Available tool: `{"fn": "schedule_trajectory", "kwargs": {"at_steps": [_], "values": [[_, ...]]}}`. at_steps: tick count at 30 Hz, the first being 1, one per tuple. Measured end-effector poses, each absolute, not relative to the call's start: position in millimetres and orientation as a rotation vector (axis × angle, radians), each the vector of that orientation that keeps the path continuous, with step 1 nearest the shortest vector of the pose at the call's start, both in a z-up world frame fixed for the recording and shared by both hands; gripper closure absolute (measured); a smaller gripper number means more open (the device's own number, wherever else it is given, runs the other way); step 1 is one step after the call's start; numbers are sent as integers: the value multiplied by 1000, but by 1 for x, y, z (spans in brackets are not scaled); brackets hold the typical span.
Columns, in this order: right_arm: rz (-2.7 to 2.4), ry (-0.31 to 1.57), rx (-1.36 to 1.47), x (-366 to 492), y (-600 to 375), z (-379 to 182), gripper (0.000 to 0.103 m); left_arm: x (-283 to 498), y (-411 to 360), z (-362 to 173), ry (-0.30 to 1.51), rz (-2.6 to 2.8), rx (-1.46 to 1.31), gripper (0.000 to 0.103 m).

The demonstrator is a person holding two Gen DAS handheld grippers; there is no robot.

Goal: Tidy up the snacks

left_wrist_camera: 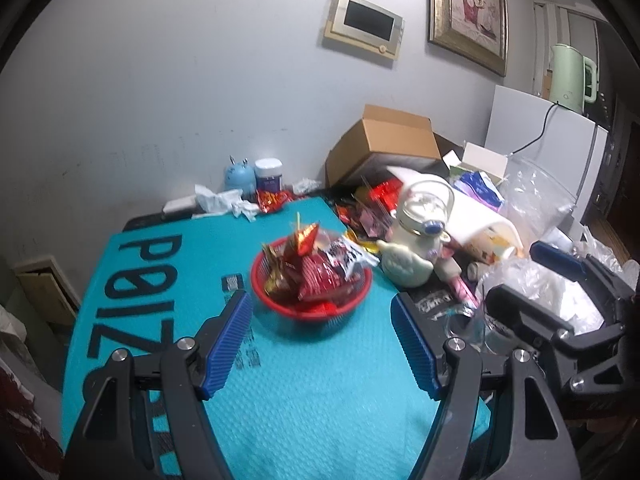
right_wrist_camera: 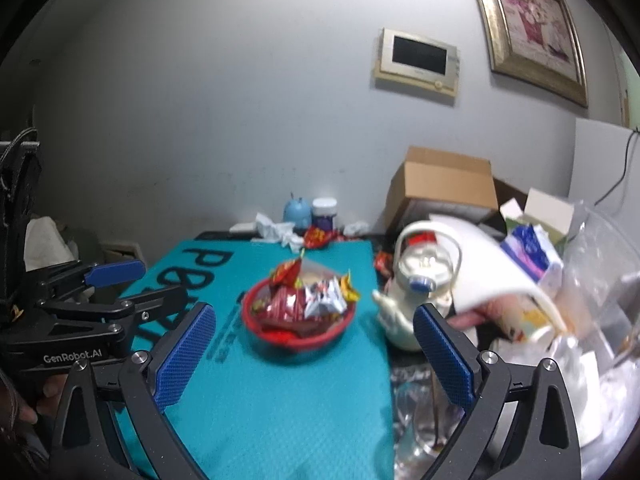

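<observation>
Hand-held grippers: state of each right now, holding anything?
Left hand-held gripper: open, nothing between its fingers.
Right hand-held gripper: open wide, empty; the red snack basket sits ahead, untouched.

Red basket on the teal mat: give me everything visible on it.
The red basket is a shallow round bowl of slotted red plastic, by the look of it, sitting upright on the teal mat toward its far right part. It is heaped above the rim with snack packets: mostly red wrappers, one silver-white pack, some gold and yellow foil. Both views are blurred, so no print is readable. Neither gripper touches it; a cream swan-shaped figure stands just to its right, off the mat.
</observation>
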State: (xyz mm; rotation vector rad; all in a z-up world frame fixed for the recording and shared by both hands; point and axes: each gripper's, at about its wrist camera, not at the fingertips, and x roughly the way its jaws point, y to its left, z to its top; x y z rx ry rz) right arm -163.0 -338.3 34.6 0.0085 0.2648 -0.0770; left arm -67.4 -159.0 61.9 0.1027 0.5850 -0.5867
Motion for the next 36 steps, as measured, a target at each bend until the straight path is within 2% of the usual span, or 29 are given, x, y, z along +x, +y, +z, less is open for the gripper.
{"fn": "schedule_trajectory", "kwargs": {"at_steps": [11,36], "values": [[-76,324,19,-173,-340,8,2,-83,-157,43,612,-567,100,32],[-60,329,5,-174,-335,7,2,-83,-155,41,628,-557,89,32]]}}
